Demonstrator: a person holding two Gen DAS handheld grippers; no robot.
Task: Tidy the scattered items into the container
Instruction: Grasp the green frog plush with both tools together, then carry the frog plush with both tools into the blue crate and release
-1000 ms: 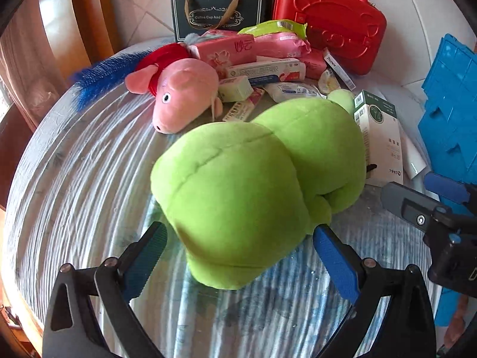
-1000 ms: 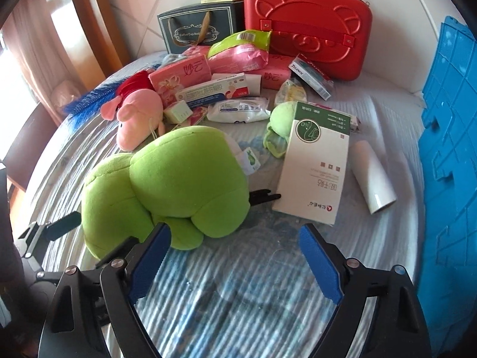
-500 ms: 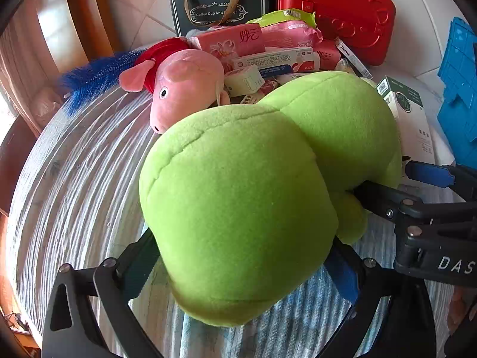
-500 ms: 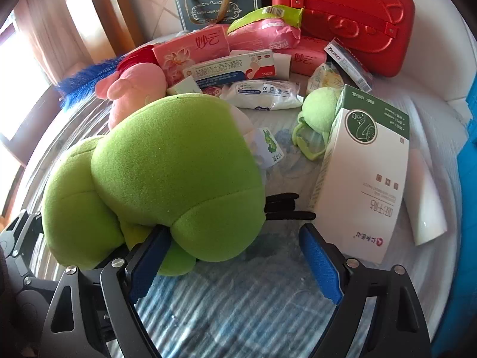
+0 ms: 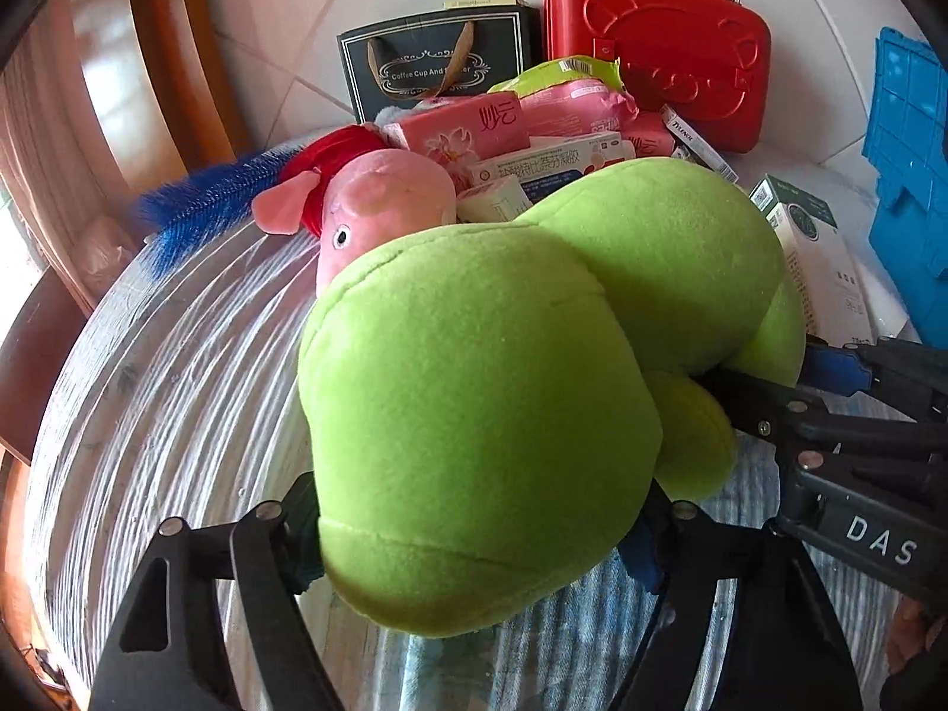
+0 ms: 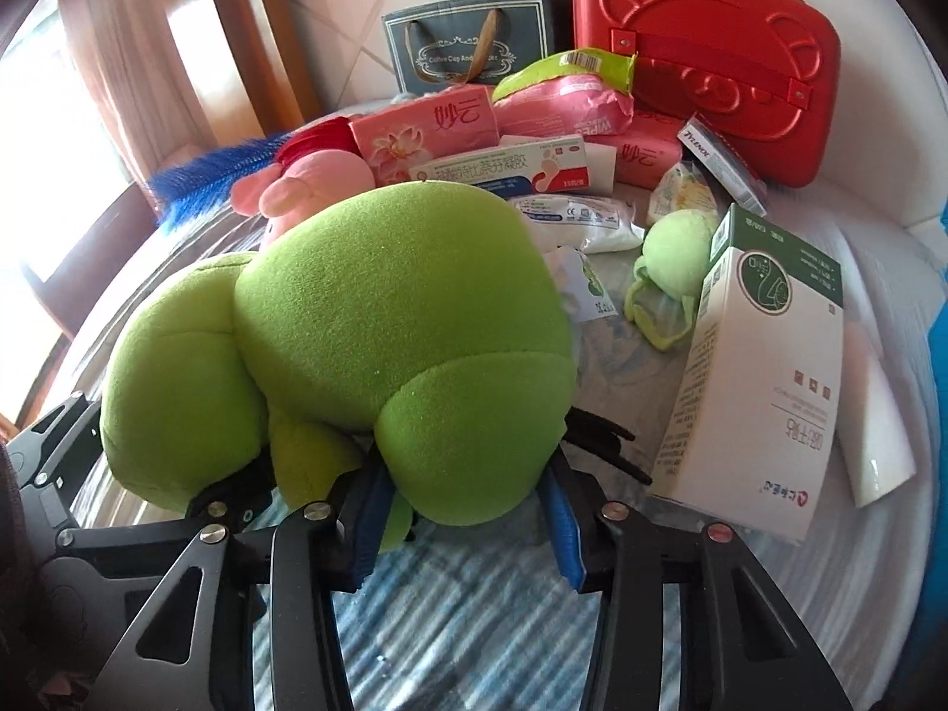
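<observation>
A big green plush toy [image 5: 486,391] fills the middle of both views; it also shows in the right wrist view [image 6: 379,320]. My left gripper [image 5: 474,539] is shut on its near rounded end, the blue pads pressed into the plush. My right gripper [image 6: 462,509] is shut on its other end, gripping a lobe from below. The right gripper body shows at the right in the left wrist view [image 5: 841,438]. The blue crate [image 5: 906,178] stands at the right edge.
A pink pig plush [image 5: 379,207], blue feather duster [image 5: 201,207], pink tissue packs [image 6: 432,124], a white-green box [image 6: 770,367], a small green ball [image 6: 681,249], a white roll [image 6: 877,409], a dark gift bag [image 5: 438,65] and a red case [image 6: 705,65] lie behind.
Both grippers moved in onto the green plush and shut on it, one at each end. The plush now looms larger and sits slightly raised.
</observation>
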